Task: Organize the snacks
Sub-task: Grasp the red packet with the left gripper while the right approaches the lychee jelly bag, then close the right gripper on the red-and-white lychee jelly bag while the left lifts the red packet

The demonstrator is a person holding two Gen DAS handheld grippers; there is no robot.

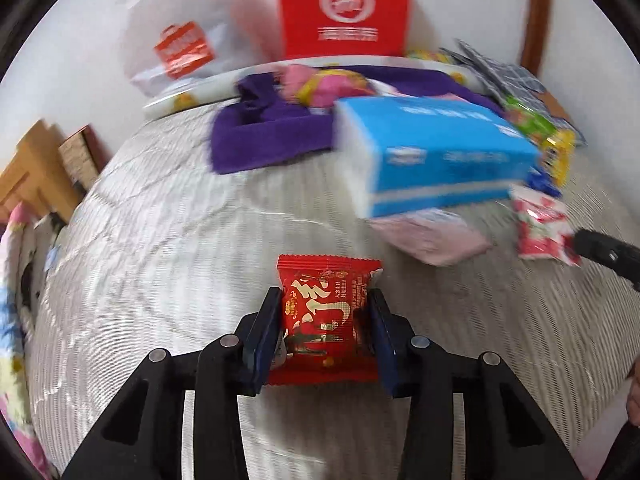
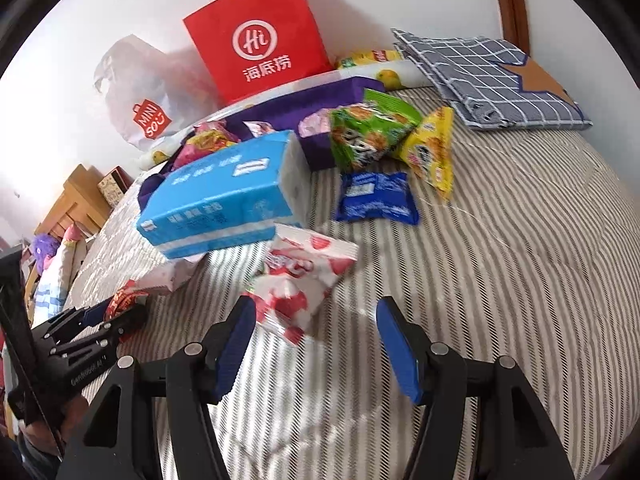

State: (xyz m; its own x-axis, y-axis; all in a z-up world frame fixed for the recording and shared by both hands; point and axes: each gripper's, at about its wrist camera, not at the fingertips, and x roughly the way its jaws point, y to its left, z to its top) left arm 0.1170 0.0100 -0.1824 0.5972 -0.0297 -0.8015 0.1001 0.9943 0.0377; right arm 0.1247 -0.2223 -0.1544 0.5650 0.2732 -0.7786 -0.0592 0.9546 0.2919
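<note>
We noted left gripper (image 1: 326, 320) clenched on small red foil snack packet with gold lettering (image 1: 326, 316), packet low over grey-striped quilted bedspread (image 1: 160, 260). We found right gripper (image 2: 316, 344) released, jaws apart, nothing gripped; white-and-red crinkled snack pouch (image 2: 300, 276) lay just ahead, near left finger. Blue plastic-wrapped tissue pack (image 2: 224, 196) sat beyond, near purple fabric box (image 2: 304, 120).

tissue pack (image 2: 224, 196) on bedspread (image 2: 500, 260) | paper bag (image 2: 256, 36) behind | checked cloth (image 2: 492, 80) far right
</note>
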